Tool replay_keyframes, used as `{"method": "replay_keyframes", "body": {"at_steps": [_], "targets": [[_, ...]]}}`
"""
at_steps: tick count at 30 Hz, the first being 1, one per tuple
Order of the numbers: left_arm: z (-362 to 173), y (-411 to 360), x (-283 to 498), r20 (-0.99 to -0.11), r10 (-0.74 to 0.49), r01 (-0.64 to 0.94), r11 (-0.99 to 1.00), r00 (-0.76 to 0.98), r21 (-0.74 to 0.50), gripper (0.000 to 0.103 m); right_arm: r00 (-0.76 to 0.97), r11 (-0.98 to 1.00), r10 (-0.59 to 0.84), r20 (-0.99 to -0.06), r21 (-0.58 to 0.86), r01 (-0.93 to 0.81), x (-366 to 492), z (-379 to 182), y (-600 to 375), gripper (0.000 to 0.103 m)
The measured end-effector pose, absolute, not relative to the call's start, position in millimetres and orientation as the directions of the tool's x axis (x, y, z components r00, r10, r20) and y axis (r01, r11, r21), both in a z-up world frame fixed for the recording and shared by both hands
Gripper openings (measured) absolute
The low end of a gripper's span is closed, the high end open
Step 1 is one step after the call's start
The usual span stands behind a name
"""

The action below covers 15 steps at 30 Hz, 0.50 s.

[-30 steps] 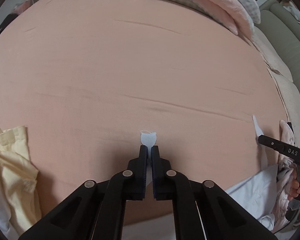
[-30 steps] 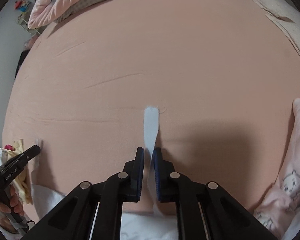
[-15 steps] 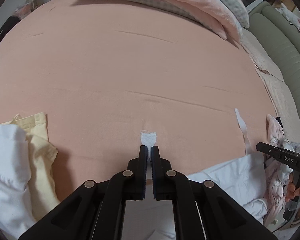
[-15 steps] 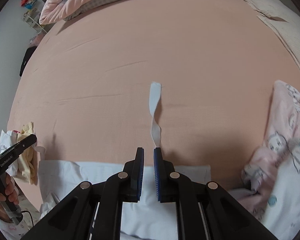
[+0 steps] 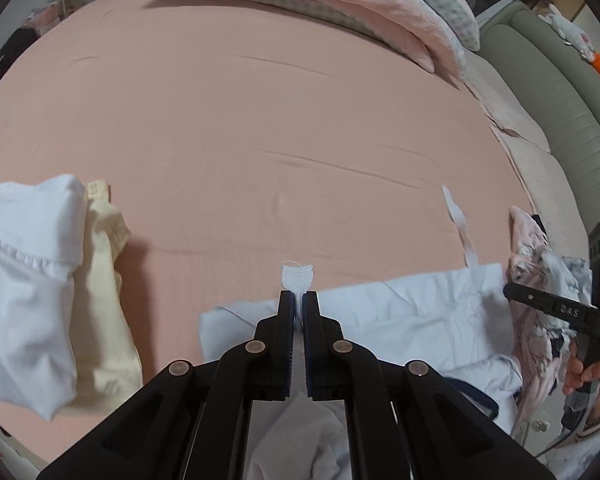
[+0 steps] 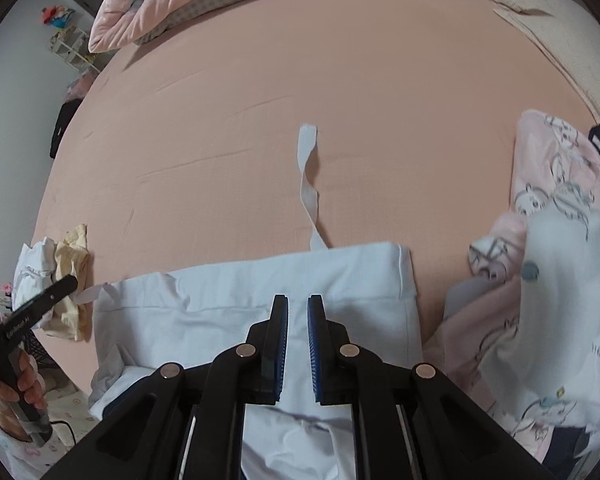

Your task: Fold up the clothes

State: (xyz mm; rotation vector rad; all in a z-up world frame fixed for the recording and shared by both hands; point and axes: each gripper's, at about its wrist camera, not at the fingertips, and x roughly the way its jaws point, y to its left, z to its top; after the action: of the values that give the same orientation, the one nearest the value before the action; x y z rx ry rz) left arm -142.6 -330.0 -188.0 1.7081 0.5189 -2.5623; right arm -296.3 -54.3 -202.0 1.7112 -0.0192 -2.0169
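the left gripper (image 5: 298, 298) is clamped on a white tie end (image 5: 297, 276) of the white garment (image 6: 260, 292) at the pink bed's (image 5: 260, 120) near edge, while the right gripper (image 6: 298, 304), nearly closed, pinches the garment's fabric, open sheet lying beyond.

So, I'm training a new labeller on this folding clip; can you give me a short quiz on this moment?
1. True or false: the left gripper is shut on the end of a white strap.
2. What lies on the peach sheet at the right of the right wrist view? A. a pink printed garment B. a pair of shoes C. a book
3. Fill in: the loose strap of the white garment, ahead of the right gripper, lies ___ (straight or twisted).

Key: 1 true; 2 A; 3 twisted.
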Motion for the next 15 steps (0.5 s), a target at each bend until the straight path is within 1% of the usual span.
{"method": "replay_keyframes", "body": {"at_steps": [6, 11, 15], "targets": [[-200.0, -321.4, -122.6, -0.918, 0.188, 0.168, -0.951, -0.35, -0.259, 0.003, -0.083, -0.89, -0.353, -0.932, 0.307, 0.336, -300.6, -195.6, -37.3, 0.008], [-219.2, -328.2, -100.2, -0.939, 0.192, 0.19, -0.949, -0.287, -0.252, 0.003, -0.087, -0.893, -0.333, -0.939, 0.284, 0.35, -295.4, -192.7, -33.1, 0.008], [-226.0, -325.1, -95.1, -0.945, 0.199, 0.163, -0.956, -0.259, -0.246, 0.003, -0.086, -0.896, -0.319, -0.944, 0.271, 0.351, -293.1, -201.0, -42.5, 0.008]]}}
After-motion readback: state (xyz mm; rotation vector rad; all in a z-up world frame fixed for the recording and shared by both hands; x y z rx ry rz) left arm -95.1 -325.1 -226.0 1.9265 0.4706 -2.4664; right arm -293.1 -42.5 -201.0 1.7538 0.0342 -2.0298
